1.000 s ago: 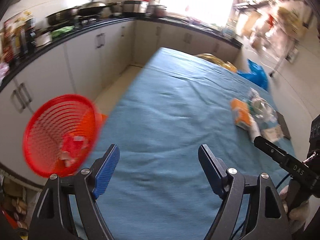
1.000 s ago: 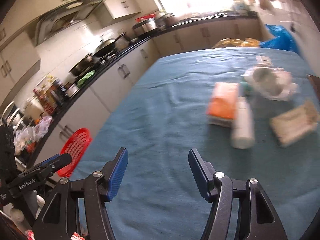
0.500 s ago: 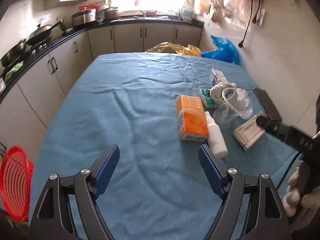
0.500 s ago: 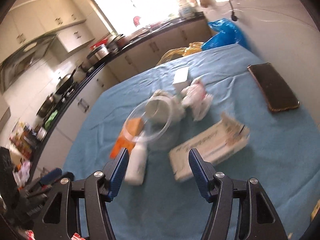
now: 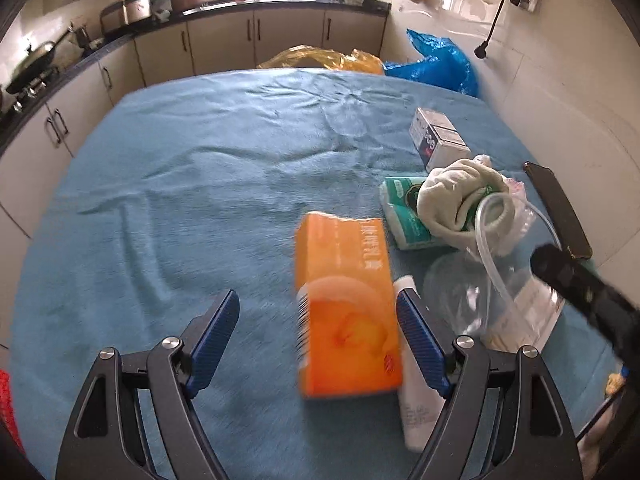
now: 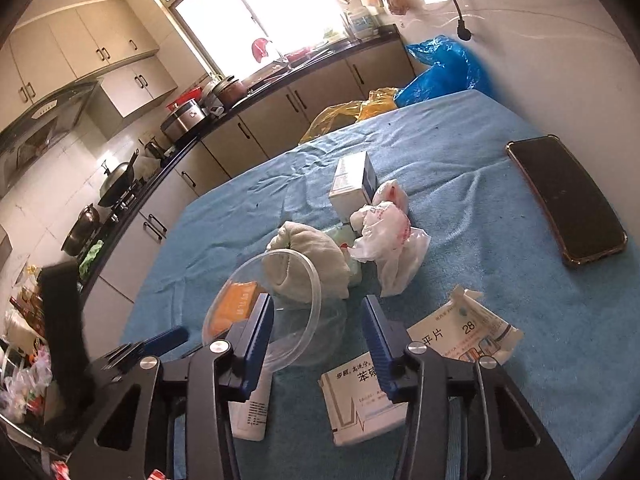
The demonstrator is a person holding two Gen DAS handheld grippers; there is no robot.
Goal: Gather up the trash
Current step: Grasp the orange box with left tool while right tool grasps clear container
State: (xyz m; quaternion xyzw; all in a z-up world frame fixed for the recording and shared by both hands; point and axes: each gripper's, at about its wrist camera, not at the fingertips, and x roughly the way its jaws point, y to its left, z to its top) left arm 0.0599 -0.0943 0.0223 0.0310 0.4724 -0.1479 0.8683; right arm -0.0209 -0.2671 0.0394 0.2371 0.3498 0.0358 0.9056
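Note:
Trash lies on the blue cloth table [image 5: 200, 184]. My left gripper [image 5: 318, 338] is open, its jaws either side of an orange box [image 5: 344, 308] lying flat; a white bottle [image 5: 418, 412] lies by the right finger. My right gripper [image 6: 318, 340] is open over a clear plastic bowl [image 6: 272, 312], with a flat white medicine box [image 6: 364, 400] under its right finger. Behind lie a rolled cream cloth [image 6: 308, 260], a crumpled white bag [image 6: 390, 236], a green pack [image 5: 404, 216] and a small white box [image 6: 352, 180].
A black phone [image 6: 568, 196] lies at the table's right edge by the wall. Yellow [image 5: 320, 58] and blue bags [image 5: 436, 64] sit beyond the far edge. Kitchen cabinets and counter run along the left and back. A red basket edge [image 5: 6, 412] shows at lower left.
Both grippers swung from the red basket on the left towards the trash pile and closed in; the orange box now sits between the left jaws, the bowl between the right.

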